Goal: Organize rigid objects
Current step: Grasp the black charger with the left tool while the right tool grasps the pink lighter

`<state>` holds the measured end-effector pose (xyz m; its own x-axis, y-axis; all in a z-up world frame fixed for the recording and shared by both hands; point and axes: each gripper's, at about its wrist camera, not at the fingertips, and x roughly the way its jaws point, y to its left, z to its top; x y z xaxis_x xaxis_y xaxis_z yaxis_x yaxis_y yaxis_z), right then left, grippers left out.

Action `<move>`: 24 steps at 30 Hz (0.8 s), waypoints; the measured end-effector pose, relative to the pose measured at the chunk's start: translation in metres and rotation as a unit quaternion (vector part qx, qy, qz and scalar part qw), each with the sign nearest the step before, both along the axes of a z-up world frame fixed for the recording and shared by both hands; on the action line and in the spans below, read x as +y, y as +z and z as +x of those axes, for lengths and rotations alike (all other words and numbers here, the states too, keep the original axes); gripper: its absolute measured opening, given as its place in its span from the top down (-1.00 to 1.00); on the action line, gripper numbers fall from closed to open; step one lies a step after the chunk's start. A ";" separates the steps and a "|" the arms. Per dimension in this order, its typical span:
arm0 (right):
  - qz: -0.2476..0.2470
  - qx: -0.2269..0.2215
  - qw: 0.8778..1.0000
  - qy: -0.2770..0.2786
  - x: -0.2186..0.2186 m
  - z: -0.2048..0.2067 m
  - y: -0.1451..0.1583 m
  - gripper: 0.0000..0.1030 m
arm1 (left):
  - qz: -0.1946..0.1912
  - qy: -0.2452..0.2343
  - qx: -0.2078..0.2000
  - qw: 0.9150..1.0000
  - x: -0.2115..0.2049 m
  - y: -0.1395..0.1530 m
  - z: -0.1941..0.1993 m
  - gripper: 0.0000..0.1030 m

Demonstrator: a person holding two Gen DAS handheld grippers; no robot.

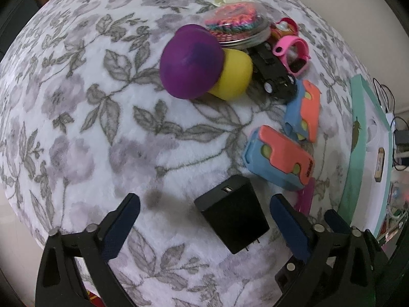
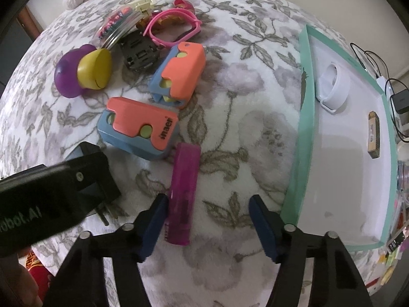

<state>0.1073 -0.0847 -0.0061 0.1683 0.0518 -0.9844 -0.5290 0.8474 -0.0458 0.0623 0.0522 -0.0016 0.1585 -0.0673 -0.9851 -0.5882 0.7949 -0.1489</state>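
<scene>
A black wall charger (image 1: 231,220) lies on the floral blanket between the open fingers of my left gripper (image 1: 204,199), untouched. In the right wrist view the left gripper's body covers most of the charger (image 2: 107,194). My right gripper (image 2: 207,199) is open; a magenta lighter-shaped piece (image 2: 182,194) lies just inside its left finger. Two orange-and-blue toy blocks (image 2: 139,128) (image 2: 180,73) lie beyond. A purple and yellow toy (image 1: 199,64) sits farther back.
A mint-rimmed white tray (image 2: 304,117) at the right holds a white ring-shaped piece (image 2: 332,87) and a small tan block (image 2: 373,134). At the back lie a pink wristband (image 2: 171,28), a black toy car (image 1: 273,74) and a clear lidded dish of colourful bands (image 1: 235,23).
</scene>
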 end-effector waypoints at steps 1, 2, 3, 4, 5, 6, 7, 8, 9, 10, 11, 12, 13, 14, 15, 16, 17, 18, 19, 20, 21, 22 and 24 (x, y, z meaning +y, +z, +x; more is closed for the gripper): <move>0.001 0.000 1.000 0.000 0.000 0.001 0.001 -0.22 | 0.001 -0.005 -0.001 1.000 -0.003 0.000 0.001 -0.70; 0.001 0.000 1.000 -0.001 0.001 0.001 0.003 -0.20 | -0.003 -0.009 -0.004 1.000 -0.006 -0.001 0.002 -0.56; 0.001 -0.001 1.000 -0.002 0.002 0.001 0.001 -0.17 | -0.008 -0.012 -0.005 1.000 -0.009 -0.002 0.004 -0.48; 0.002 -0.002 1.000 -0.003 0.002 0.001 0.002 -0.14 | -0.011 -0.015 -0.007 1.000 -0.010 -0.002 0.006 -0.43; 0.002 -0.003 1.000 -0.004 0.002 0.002 0.002 -0.12 | -0.013 -0.019 -0.009 1.000 -0.013 -0.002 0.007 -0.33; 0.003 -0.003 1.000 -0.006 0.001 0.003 0.002 -0.10 | -0.015 -0.022 -0.011 1.000 -0.016 -0.002 0.006 -0.25; 0.004 -0.003 1.000 -0.007 0.000 0.004 0.003 -0.08 | -0.015 -0.025 -0.012 1.000 -0.018 -0.002 0.007 -0.20; 0.005 -0.003 1.000 -0.008 -0.001 0.005 0.003 -0.07 | -0.014 -0.030 -0.012 0.999 -0.022 -0.003 0.008 -0.12; 0.006 -0.004 1.000 -0.008 -0.001 0.006 0.004 -0.06 | -0.012 -0.033 -0.012 0.999 -0.024 -0.003 0.008 -0.12; 0.006 -0.005 1.000 -0.008 -0.002 0.007 0.005 -0.04 | -0.007 -0.037 -0.011 0.999 -0.027 -0.003 0.009 -0.12; 0.007 -0.007 1.000 -0.008 -0.002 0.007 0.005 -0.02 | -0.004 -0.041 -0.010 0.999 -0.029 -0.004 0.010 -0.11; 0.007 -0.008 1.000 -0.007 -0.001 0.008 0.006 0.00 | -0.001 -0.044 -0.010 0.999 -0.032 -0.004 0.011 -0.11; 0.007 -0.009 1.000 -0.007 -0.001 0.009 0.007 0.00 | 0.002 -0.048 -0.009 0.999 -0.035 -0.005 0.012 -0.10; 0.007 -0.011 1.000 -0.007 -0.001 0.010 0.007 0.00 | 0.004 -0.052 -0.007 0.999 -0.036 -0.005 0.015 -0.09; 0.008 -0.011 1.000 -0.006 0.001 0.010 0.008 0.03 | 0.007 -0.056 -0.005 0.998 -0.039 -0.006 0.016 -0.08; 0.012 -0.010 1.000 -0.006 0.001 0.010 0.009 0.09 | 0.008 -0.059 -0.004 0.998 -0.039 -0.007 0.017 -0.07; 0.014 -0.008 1.000 -0.006 0.004 0.010 0.008 0.13 | 0.009 -0.062 -0.003 0.998 -0.041 -0.009 0.018 -0.06; 0.016 -0.006 1.000 -0.004 0.005 0.010 0.007 0.21 | 0.010 -0.064 -0.003 0.998 -0.042 -0.009 0.018 -0.06; 0.015 -0.006 1.000 -0.004 0.009 0.009 0.005 0.28 | 0.010 -0.064 -0.003 0.998 -0.043 -0.010 0.019 -0.06; 0.017 -0.004 1.000 -0.004 0.009 0.009 0.006 0.33 | 0.009 -0.063 -0.003 0.998 -0.046 -0.011 0.020 -0.06; 0.018 -0.003 1.000 -0.004 0.009 0.009 0.005 0.39 | 0.007 -0.063 -0.004 0.998 -0.048 -0.011 0.020 -0.06; 0.019 -0.002 1.000 -0.008 0.007 0.010 0.006 0.47 | 0.005 -0.063 -0.005 0.998 -0.044 -0.010 0.019 -0.06; 0.024 0.003 1.000 -0.018 0.001 0.012 0.006 0.59 | 0.002 -0.063 -0.006 0.998 -0.039 -0.007 0.016 -0.06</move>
